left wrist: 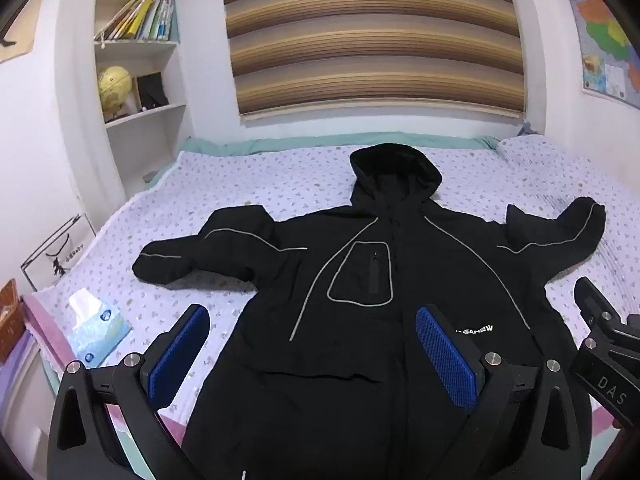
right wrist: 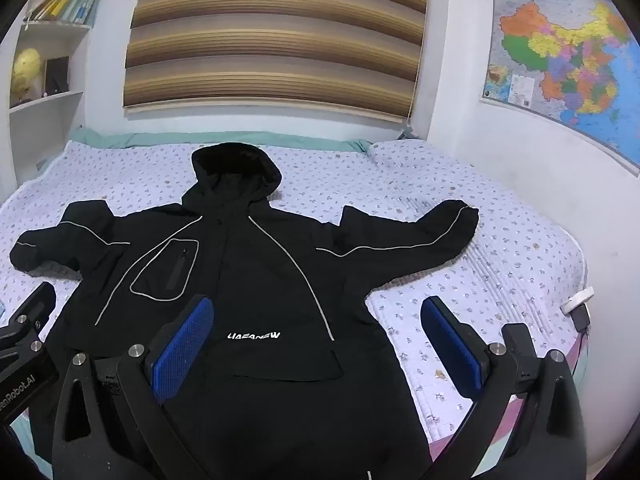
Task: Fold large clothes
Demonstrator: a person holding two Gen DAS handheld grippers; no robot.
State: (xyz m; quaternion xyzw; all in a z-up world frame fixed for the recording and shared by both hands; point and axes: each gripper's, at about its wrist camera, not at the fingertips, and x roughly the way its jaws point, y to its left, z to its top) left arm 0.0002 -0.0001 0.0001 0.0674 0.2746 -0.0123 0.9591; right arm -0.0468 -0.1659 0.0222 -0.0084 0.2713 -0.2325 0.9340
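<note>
A bed [left wrist: 280, 184] covered by a pale floral quilt is set against white walls. A brown striped blind [left wrist: 372, 36] is hung above its far edge. Built-in shelves [left wrist: 140, 44] with books and a yellow globe [left wrist: 115, 87] are seen at left, a coloured map [right wrist: 560, 60] at right.

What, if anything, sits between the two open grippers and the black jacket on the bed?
Nothing visible. The jacket lies spread flat, with the left gripper and right gripper open just above its lower half. The tissue pack sits off to the side.
</note>
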